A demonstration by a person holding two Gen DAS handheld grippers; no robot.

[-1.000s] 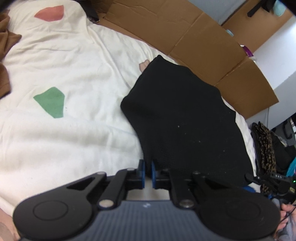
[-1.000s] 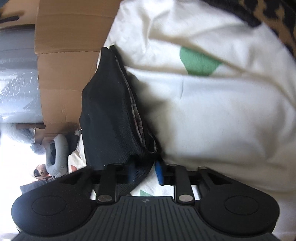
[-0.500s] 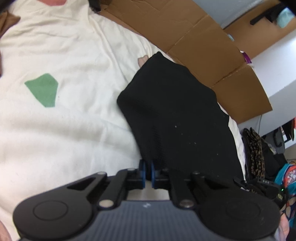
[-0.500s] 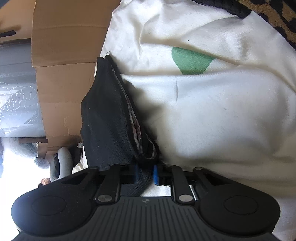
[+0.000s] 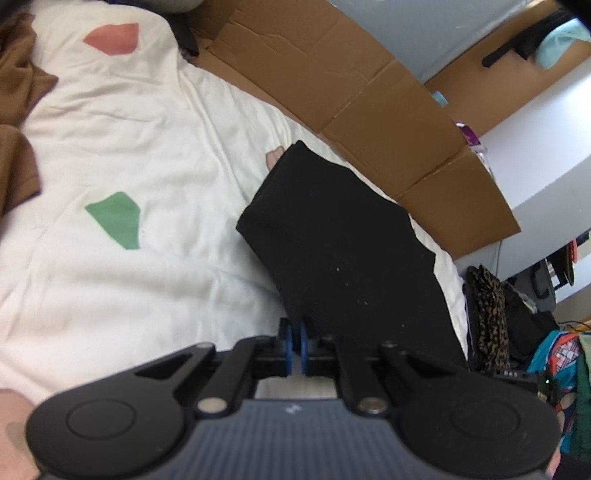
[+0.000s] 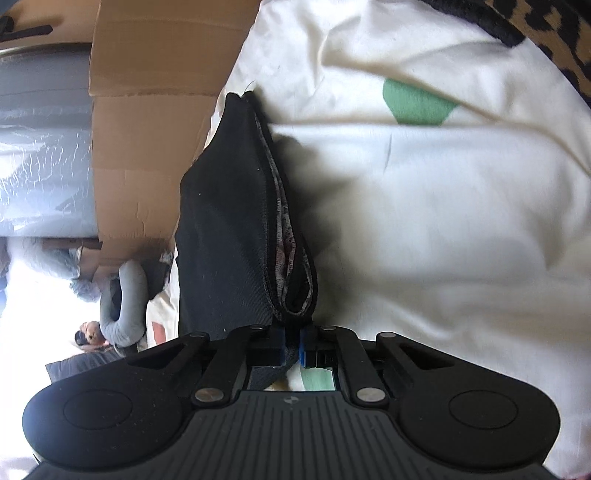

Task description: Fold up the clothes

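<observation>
Left wrist view, left to right: brown garment (image 5: 16, 122) bunched at 9–10 o'clock on the bed, cream bed cover (image 5: 122, 302) with a pink patch (image 5: 112, 38) at 11 and a green patch (image 5: 117, 220) just left of centre. Black garment (image 5: 347, 251) lies folded on the cover from centre toward 4 o'clock, its near edge running down into the left gripper (image 5: 296, 345) at 6 – jaws pressed together, pinching that edge between the blue pads. Flattened cardboard (image 5: 354, 107) stands along the far side of the bed from 12 to 3. A leopard-print item (image 5: 487, 314) sits in the clutter at 4.

Right wrist view, camera rolled sideways: cardboard (image 6: 147, 122) at 10–11, black garment (image 6: 225, 236) rising from 6 toward 12 just left of centre, layered edges visible with a patterned lining between them. Right gripper (image 6: 292, 341) at 6 – jaws closed on the garment's lower corner. Cream cover (image 6: 443, 221) fills the right half, green patch (image 6: 417, 101) at 1, leopard-print fabric (image 6: 546, 33) at the 1–2 corner
</observation>
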